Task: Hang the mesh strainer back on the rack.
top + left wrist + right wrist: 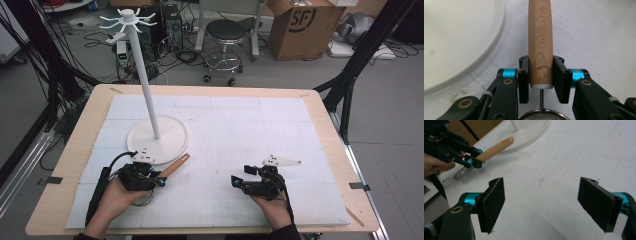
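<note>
A small strainer with a wooden handle stamped "KITCHEN TOOL" sits in my left gripper, whose pads are shut on the handle's lower end. The wire mesh rim peeks out below the jaws. In the high view the handle points up and to the right from the left gripper, close to the white stand's round base. My right gripper is open, with nothing between its pads over the white mat. From there the left gripper is seen with the handle and the mesh ring.
A tall white pole with a hook crown rises from the base at the mat's left. A white gridded mat covers the wooden table. A stool and a cardboard box stand beyond the table.
</note>
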